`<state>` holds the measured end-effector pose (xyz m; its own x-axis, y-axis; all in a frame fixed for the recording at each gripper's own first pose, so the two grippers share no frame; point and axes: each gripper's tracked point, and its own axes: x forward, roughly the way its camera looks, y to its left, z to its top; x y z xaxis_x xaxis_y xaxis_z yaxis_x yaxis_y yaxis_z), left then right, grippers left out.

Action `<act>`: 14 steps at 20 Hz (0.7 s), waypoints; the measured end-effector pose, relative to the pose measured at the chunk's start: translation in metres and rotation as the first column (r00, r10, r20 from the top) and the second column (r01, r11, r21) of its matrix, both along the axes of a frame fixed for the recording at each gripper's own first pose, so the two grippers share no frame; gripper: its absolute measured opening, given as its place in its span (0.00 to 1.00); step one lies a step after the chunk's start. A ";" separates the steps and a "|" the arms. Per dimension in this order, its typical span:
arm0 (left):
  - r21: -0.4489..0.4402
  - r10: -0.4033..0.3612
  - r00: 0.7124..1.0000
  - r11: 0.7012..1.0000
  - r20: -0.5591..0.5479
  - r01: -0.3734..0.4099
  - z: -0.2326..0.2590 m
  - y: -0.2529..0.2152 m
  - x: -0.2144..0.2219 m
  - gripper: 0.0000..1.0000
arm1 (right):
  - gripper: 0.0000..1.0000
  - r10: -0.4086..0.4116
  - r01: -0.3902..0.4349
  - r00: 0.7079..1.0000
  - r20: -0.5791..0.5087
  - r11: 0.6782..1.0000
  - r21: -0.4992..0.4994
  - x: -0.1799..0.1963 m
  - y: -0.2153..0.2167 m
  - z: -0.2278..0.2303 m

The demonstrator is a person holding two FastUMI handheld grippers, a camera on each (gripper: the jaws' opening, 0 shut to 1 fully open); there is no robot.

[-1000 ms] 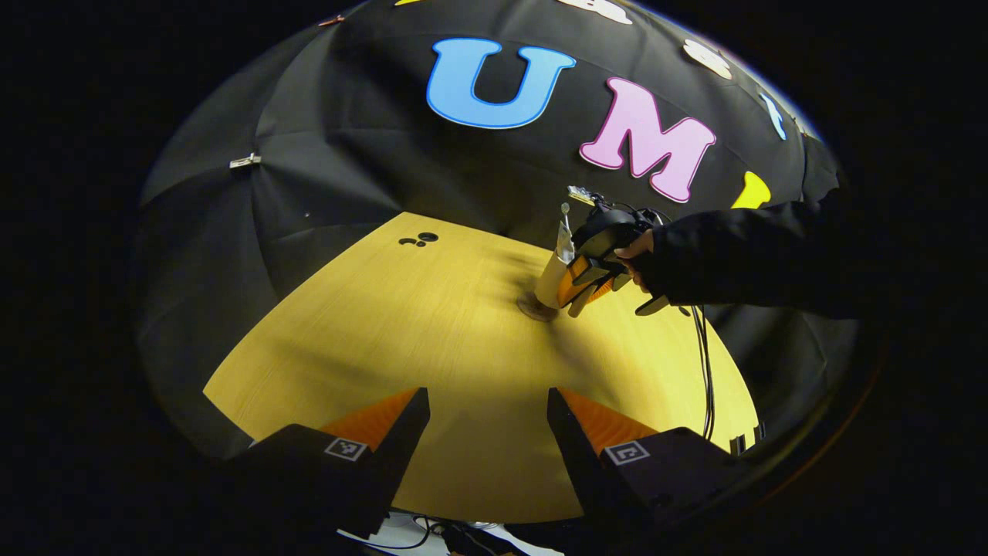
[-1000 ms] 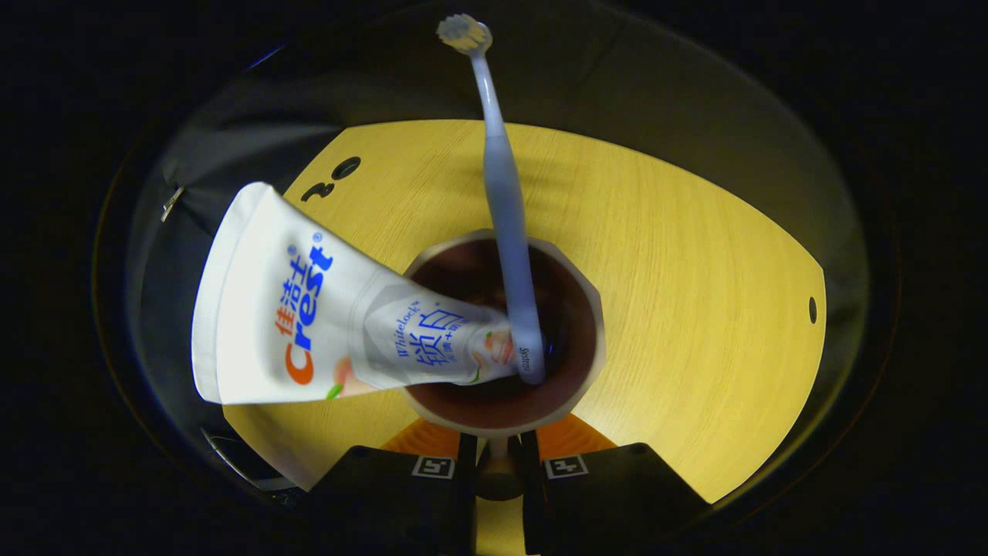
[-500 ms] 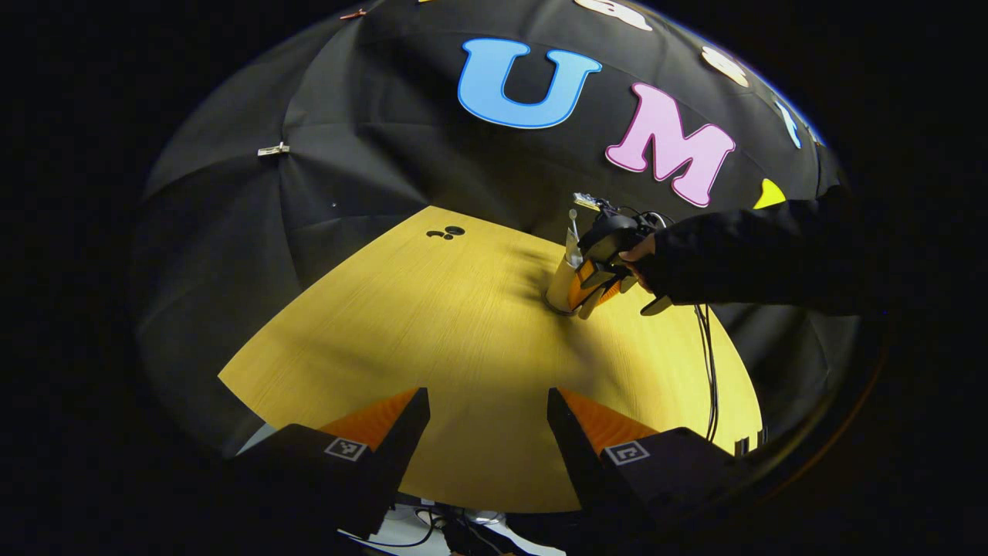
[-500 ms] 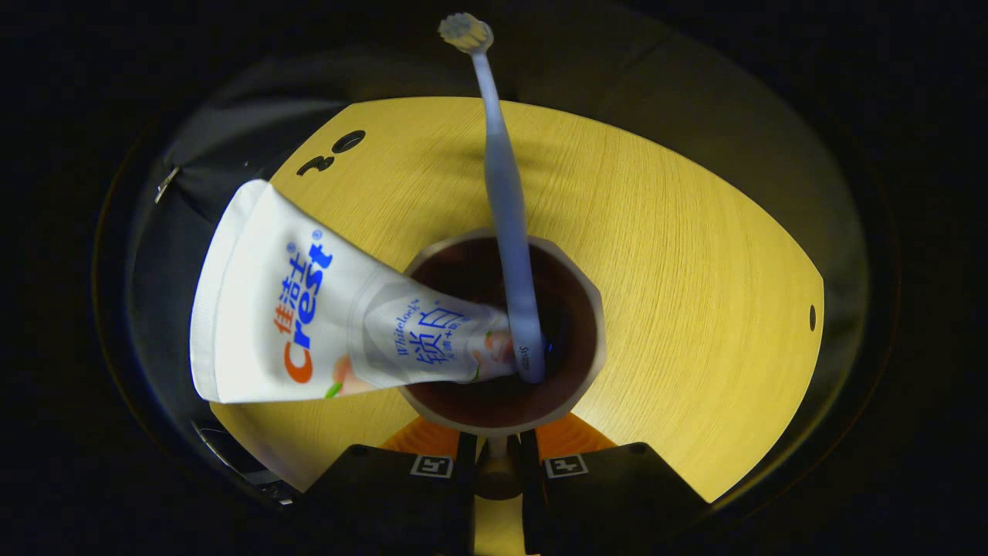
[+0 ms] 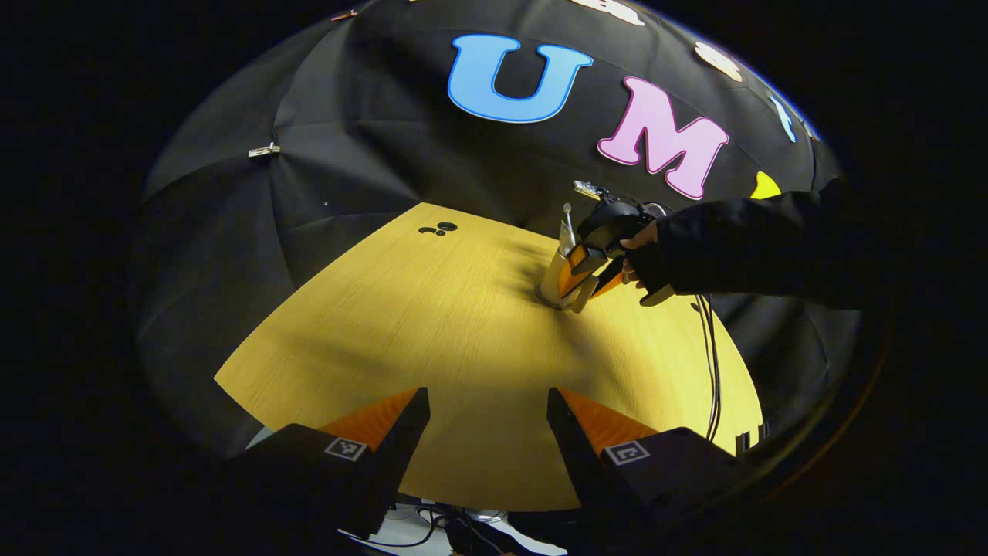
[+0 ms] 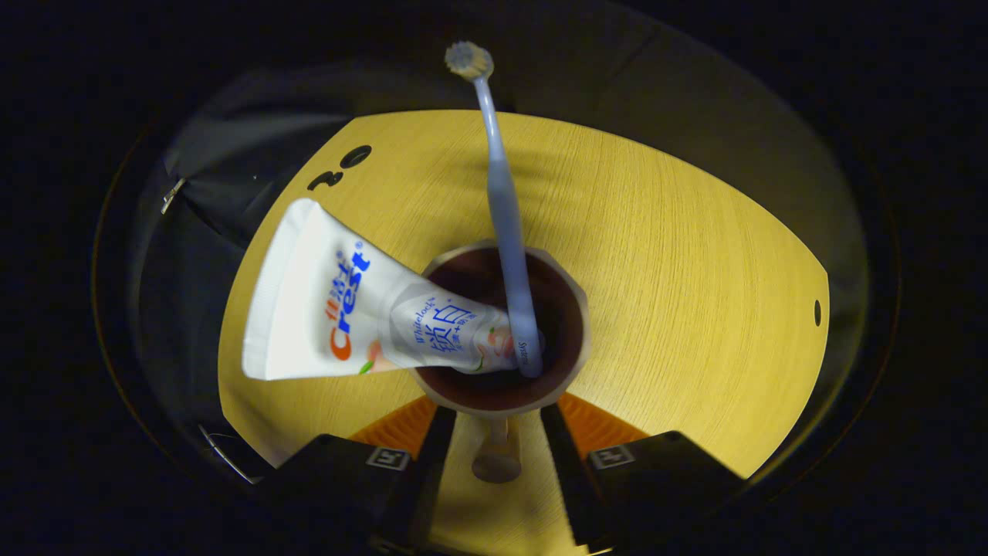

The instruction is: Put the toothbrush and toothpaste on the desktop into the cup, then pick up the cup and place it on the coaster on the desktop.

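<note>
Cup (image 6: pixel 505 328) on the desk (image 6: pixel 695 270), toothbrush (image 6: pixel 505 255) leaning to 12 o'clock, toothpaste (image 6: pixel 347 316) to 9. Right gripper (image 6: pixel 494 432) spread astride the handle; left gripper (image 5: pixel 486 417) spread, idle. Risk: snagging the handle while retreating, toppling the top-heavy cup.

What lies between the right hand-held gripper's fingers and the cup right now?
In the right gripper view, the cup's handle sits between the open fingers, touching neither; the cup stands just ahead.
</note>
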<state>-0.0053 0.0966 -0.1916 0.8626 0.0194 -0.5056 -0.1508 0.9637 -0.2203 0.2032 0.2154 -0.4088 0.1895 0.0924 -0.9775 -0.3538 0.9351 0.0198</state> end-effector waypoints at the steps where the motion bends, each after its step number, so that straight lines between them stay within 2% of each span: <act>1: 0.001 -0.010 1.000 1.000 0.001 0.010 0.001 -0.003 0.003 0.95 | 0.80 -0.010 0.010 1.000 0.008 1.000 0.021 -0.001 0.000 0.010; 3: 0.013 -0.032 0.999 0.999 0.005 0.031 0.005 -0.008 0.009 0.96 | 0.90 -0.029 0.027 0.999 0.032 0.998 0.062 -0.003 -0.004 0.031; 4: 0.023 -0.049 0.999 0.999 0.010 0.049 0.008 -0.012 0.013 0.96 | 1.00 -0.037 0.033 0.998 0.048 0.996 0.077 -0.006 -0.007 0.044; 9: 0.055 -0.155 0.987 0.987 0.050 0.153 0.026 -0.045 0.034 0.96 | 0.99 -0.090 0.062 0.983 0.163 0.984 0.169 -0.023 -0.039 0.116; 11: 0.086 -0.191 0.979 0.979 0.069 0.185 0.037 -0.062 0.044 0.95 | 0.99 -0.117 0.063 0.973 0.201 0.965 0.255 -0.033 -0.050 0.147; 14: 0.140 -0.237 0.966 0.965 0.103 0.222 0.058 -0.087 0.056 0.95 | 0.99 -0.160 0.064 0.934 0.320 0.955 0.291 -0.038 -0.092 0.191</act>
